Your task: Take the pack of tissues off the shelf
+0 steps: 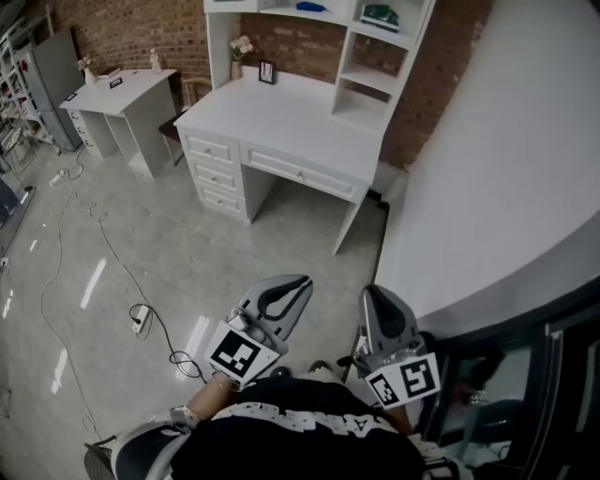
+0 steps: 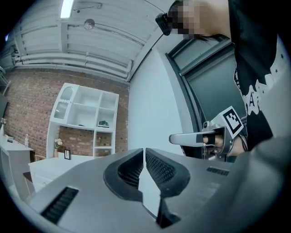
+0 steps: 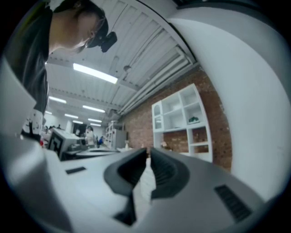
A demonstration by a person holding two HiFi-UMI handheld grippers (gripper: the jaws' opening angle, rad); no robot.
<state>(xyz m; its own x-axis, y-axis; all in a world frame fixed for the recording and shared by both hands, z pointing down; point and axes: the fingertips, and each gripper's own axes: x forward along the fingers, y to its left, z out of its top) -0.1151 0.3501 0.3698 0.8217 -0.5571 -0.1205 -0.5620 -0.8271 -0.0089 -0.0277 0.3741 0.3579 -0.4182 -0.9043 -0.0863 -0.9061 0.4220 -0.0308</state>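
The pack of tissues [image 1: 380, 16] is a small green pack lying in an upper right compartment of the white shelf unit [image 1: 375, 80] above the desk. It also shows far off in the left gripper view [image 2: 103, 123] and the right gripper view [image 3: 194, 119]. Both grippers are held low, close to the person's body and far from the shelf. The left gripper [image 1: 298, 281] [image 2: 144, 152] is shut with nothing between its jaws. The right gripper [image 1: 373, 292] [image 3: 149, 152] is shut and empty too, and it shows from the side in the left gripper view [image 2: 175, 138].
A white desk [image 1: 281, 112] with drawers stands under the shelf unit and carries a small picture frame [image 1: 267, 72] and a vase of flowers [image 1: 240, 47]. A second small desk [image 1: 122, 94] stands at the left. Cables [image 1: 141, 319] trail over the floor. A curved white wall [image 1: 506, 169] rises at the right.
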